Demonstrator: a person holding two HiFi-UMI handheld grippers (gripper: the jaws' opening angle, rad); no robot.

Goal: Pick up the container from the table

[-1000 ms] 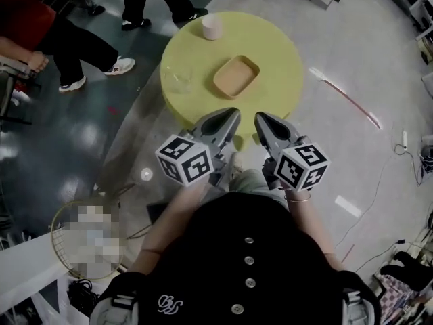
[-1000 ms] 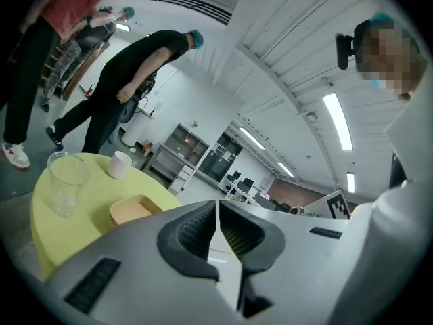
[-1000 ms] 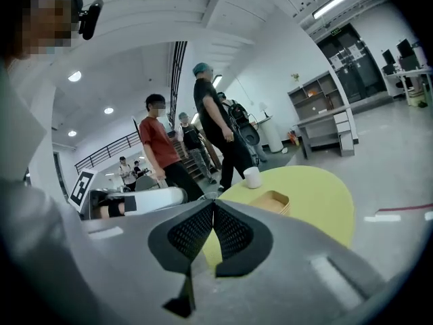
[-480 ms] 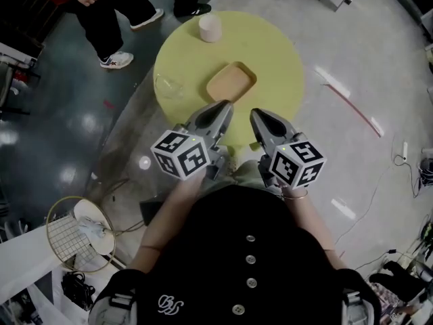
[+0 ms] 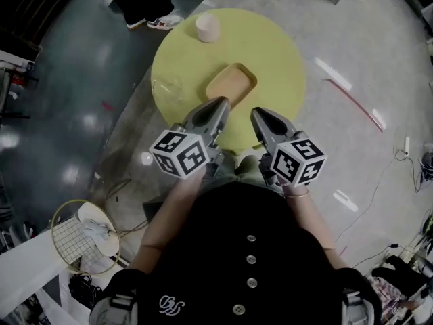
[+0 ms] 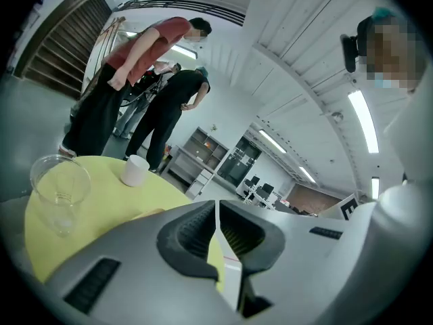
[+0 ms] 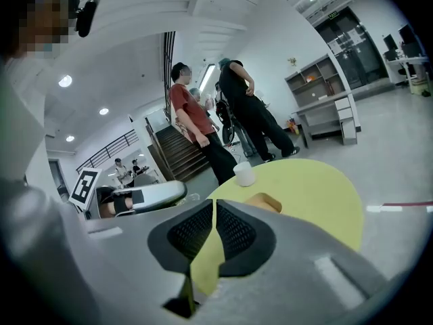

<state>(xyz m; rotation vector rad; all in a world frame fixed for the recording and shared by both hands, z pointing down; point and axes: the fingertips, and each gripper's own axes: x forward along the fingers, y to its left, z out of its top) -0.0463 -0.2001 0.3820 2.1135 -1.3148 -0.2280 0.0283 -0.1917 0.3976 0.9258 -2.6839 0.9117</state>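
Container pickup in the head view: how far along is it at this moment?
Done: nothing yet. The tan container lies flat on the round yellow table, untouched. In hand: nothing. The left gripper and right gripper are both shut and empty, held above the table's near side, short of the container. Left to do: open a gripper, reach the container, close on it and lift it off the table.

No words or numbers can be read, only black-and-white square code patterns on the white cube (image 5: 181,154) of the left gripper (image 5: 220,104) and the white cube (image 5: 298,161) of the right gripper (image 5: 258,113), both just off the near edge of the round yellow-green table (image 5: 270,53), a curly white emblem (image 5: 169,305) on the person's black buttoned shirt (image 5: 203,263) well back from that table, too small to make out
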